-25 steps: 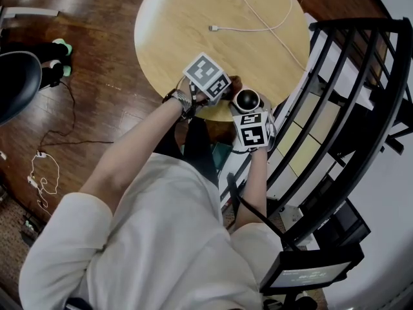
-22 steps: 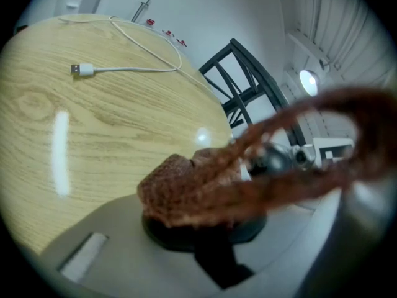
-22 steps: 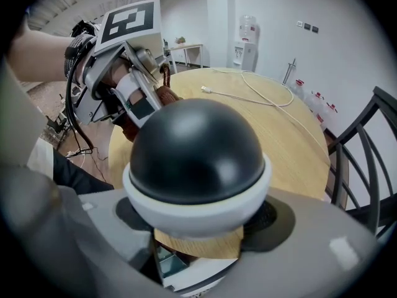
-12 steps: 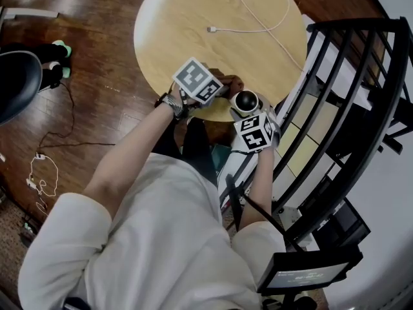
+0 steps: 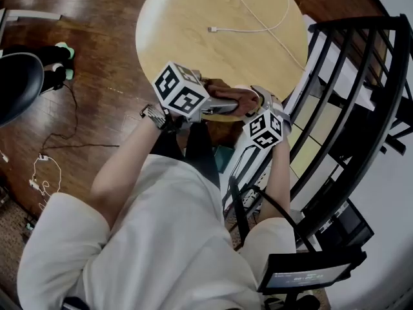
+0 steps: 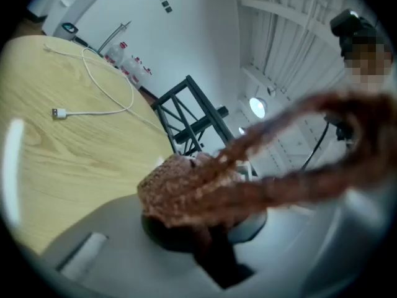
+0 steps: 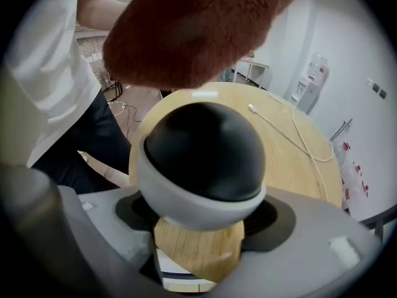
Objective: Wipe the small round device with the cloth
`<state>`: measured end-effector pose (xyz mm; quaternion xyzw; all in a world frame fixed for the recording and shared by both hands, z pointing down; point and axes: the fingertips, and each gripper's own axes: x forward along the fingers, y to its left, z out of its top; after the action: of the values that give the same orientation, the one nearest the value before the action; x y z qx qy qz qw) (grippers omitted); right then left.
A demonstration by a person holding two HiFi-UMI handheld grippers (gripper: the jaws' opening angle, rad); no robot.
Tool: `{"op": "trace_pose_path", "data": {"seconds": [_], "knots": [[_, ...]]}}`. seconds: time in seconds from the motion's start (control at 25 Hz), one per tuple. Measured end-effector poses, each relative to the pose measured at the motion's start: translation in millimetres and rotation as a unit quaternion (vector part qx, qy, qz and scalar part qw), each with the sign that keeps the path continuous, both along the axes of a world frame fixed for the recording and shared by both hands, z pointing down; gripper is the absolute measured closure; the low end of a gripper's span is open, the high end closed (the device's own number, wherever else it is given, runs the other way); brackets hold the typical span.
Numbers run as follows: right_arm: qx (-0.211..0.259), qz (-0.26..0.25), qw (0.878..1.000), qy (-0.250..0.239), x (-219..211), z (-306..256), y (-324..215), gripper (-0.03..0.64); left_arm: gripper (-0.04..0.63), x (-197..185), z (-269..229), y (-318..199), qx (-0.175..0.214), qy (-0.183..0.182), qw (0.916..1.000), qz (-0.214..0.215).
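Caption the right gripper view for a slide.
Right claw grips the small round device; the brown cloth hangs just above it.

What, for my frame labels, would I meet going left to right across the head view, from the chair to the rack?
Black chair → left gripper → cloth → right gripper → black metal rack.

White short-sleeved shirt (image 5: 148, 237), dark trousers (image 5: 193, 148), a wristband (image 5: 155, 115); grey left tool (image 5: 222, 103) and right tool (image 5: 257, 102) carry black-and-white marker cubes (image 5: 181, 89).
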<state>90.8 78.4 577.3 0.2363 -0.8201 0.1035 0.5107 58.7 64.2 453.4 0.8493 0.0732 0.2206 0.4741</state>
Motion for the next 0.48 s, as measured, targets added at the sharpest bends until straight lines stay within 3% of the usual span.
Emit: {"op": "trace_pose_path", "data": {"seconds": [0.16, 0.48], "knots": [[-0.013, 0.035, 0.999, 0.003, -2.9, 0.8, -0.9, 0.259, 0.515, 10.8, 19.5, 10.6, 0.011, -0.034, 0.9993, 0.012], [-0.035, 0.107, 0.993, 0.022, 0.6, 1.0, 3.2, 0.259, 0.514, 9.0, 41.8, 13.2, 0.003, -0.069, 0.9974, -0.018]]}}
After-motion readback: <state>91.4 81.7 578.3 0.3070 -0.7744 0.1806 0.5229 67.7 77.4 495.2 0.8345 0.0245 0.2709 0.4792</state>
